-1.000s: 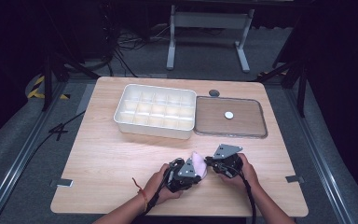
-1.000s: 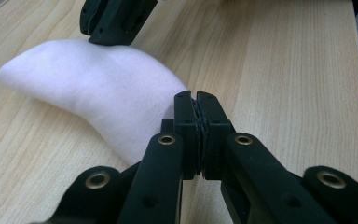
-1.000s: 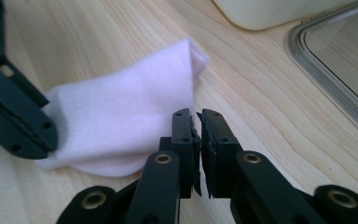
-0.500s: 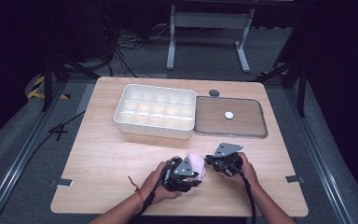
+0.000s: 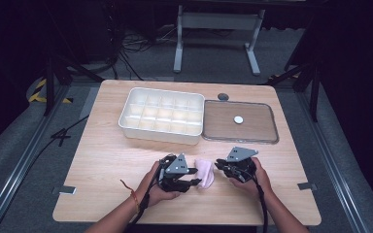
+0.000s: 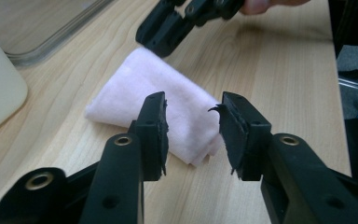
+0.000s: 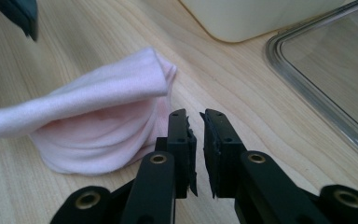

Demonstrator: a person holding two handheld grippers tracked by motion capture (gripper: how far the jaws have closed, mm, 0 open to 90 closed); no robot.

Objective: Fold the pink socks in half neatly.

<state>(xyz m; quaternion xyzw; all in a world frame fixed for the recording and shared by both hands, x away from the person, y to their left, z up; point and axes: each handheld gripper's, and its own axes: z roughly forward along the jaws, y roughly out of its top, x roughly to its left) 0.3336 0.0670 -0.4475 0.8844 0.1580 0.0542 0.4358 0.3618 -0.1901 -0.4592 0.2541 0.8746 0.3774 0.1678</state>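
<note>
A folded pink cloth (image 5: 205,173) lies on the wooden table (image 5: 107,155) near the front edge, between my two grippers. My left gripper (image 5: 190,183) is at the cloth's left side. In the left gripper view its jaws stand open (image 6: 193,126), with the cloth (image 6: 168,88) just beyond the tips and nothing held. My right gripper (image 5: 220,165) is at the cloth's right edge. In the right gripper view its jaws (image 7: 200,122) are almost together with nothing between them, and the cloth (image 7: 98,116) lies to their left.
A white tray with several compartments (image 5: 162,116) stands at the back middle. Next to it on the right lies a clear flat lid (image 5: 240,138) with a small white disc (image 5: 238,119) on it. A dark round knob (image 5: 223,96) sits behind the lid.
My left gripper has shifted slightly to the left, off the cloth. The cloth and my right gripper have hardly moved.
</note>
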